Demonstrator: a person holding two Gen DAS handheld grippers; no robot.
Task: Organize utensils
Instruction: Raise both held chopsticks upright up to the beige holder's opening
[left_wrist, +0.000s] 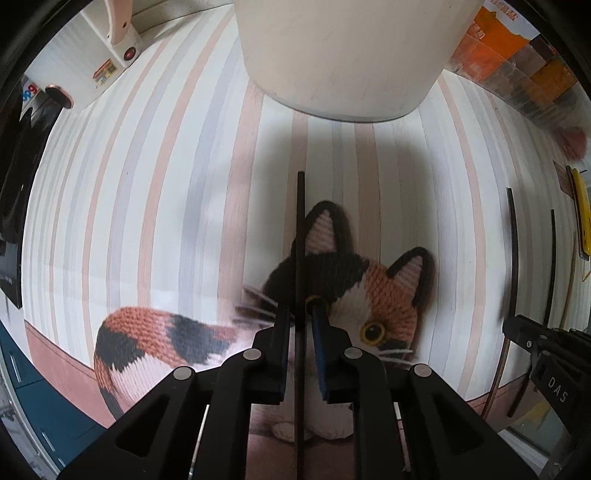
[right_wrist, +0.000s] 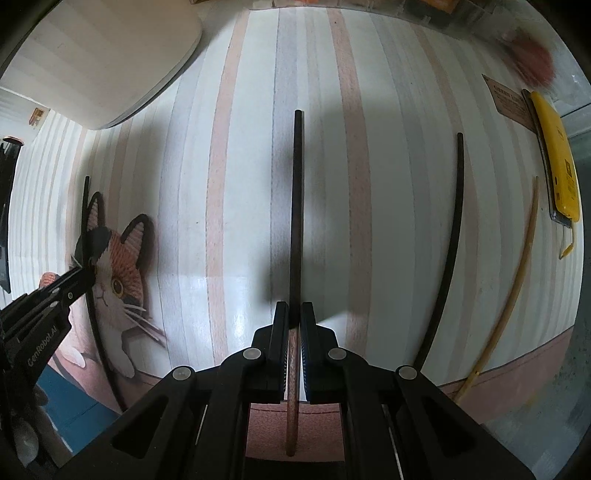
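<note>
A dark chopstick (left_wrist: 300, 236) is clamped in the left hand-held gripper (left_wrist: 300, 325) over the cat picture (left_wrist: 373, 295), below the cream holder (left_wrist: 340, 59). Another chopstick (right_wrist: 296, 206) is pinched in the right hand-held gripper (right_wrist: 294, 321), right of the cat picture. The holder's contents cannot be seen.

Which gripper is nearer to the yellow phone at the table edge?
Right. The right gripper, shut on a chopstick, is nearer the yellow phone, with a black chopstick between them. The left gripper, over the cat print, is farther away.
</note>
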